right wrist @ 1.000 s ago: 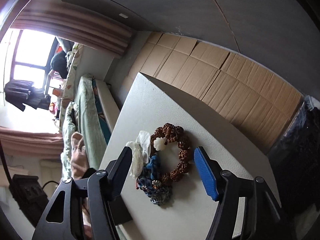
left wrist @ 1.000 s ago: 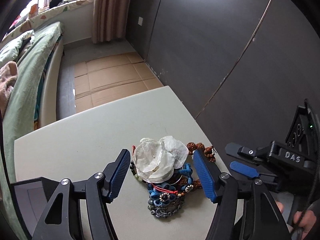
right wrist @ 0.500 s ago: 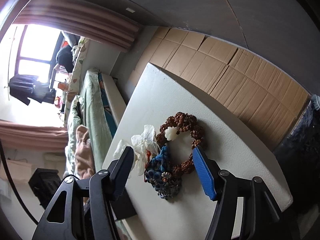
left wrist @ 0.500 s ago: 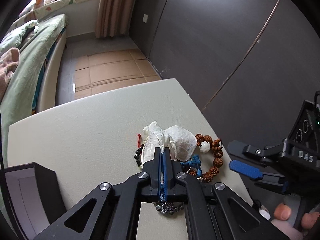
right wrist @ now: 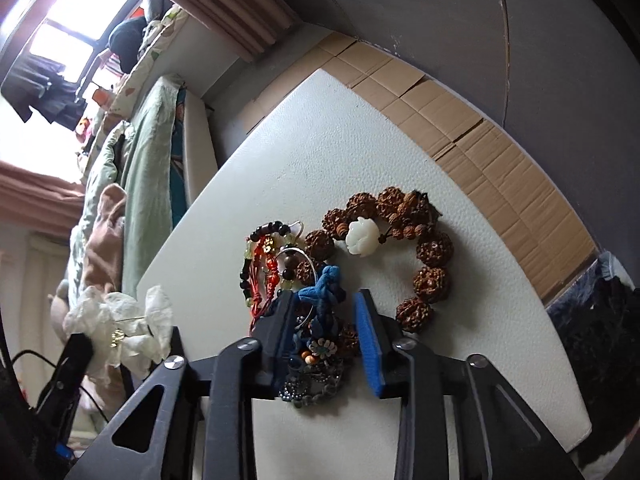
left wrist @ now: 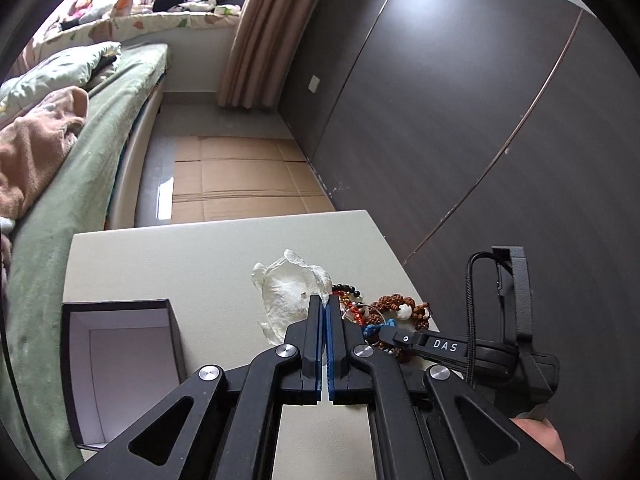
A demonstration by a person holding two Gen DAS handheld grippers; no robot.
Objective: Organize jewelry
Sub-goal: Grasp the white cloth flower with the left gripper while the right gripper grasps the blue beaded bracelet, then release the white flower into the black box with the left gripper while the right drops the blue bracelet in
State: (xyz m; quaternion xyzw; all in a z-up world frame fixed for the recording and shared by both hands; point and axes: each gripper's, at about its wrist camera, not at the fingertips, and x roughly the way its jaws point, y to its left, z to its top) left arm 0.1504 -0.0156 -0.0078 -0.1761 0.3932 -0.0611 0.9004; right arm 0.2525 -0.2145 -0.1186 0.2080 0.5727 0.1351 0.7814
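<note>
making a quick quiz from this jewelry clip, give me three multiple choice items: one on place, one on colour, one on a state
1. Where is the open box relative to the white flower in the left wrist view?
A. to its left
B. to its right
C. on top of it

2. What colour is the single carved bead on the brown bracelet?
A. red
B. white
C. green

3. What is the left gripper doing?
A. open over the box
B. shut on the flower
C. shut on the bracelet

Answers:
1. A: the box sits on the table's left side, the flower mid-table.
2. B: one pale white bead among rough brown ones.
3. B: its jaws are pressed together at the flower's edge, and the right wrist view shows the flower lifted clear of the pile.
</note>
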